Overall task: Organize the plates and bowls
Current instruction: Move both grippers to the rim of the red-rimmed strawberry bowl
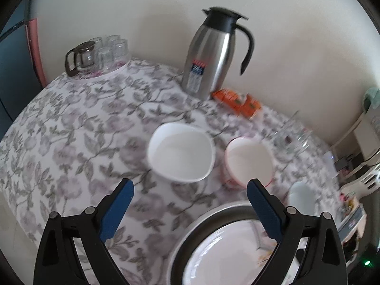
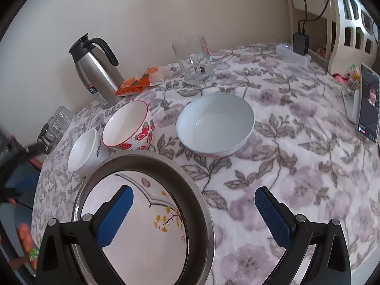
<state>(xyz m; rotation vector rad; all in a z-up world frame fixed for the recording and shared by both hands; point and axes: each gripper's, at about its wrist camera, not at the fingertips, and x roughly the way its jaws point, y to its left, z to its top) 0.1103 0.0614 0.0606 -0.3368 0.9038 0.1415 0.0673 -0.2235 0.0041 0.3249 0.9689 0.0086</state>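
In the left wrist view my left gripper stands open and empty above the tablecloth, just short of a white squarish bowl. A strawberry-patterned bowl sits right of it, and a pale blue bowl further right. A flowered white plate lies in a steel dish below. My right gripper is open and empty, its left finger over the flowered plate in the steel dish. Beyond stand the white bowl, the strawberry bowl and the pale blue bowl.
A steel thermos jug, orange snack packets and a glass mug stand by the wall. Small glasses and a glass pot sit at the far left corner. A phone and a power strip are on the right.
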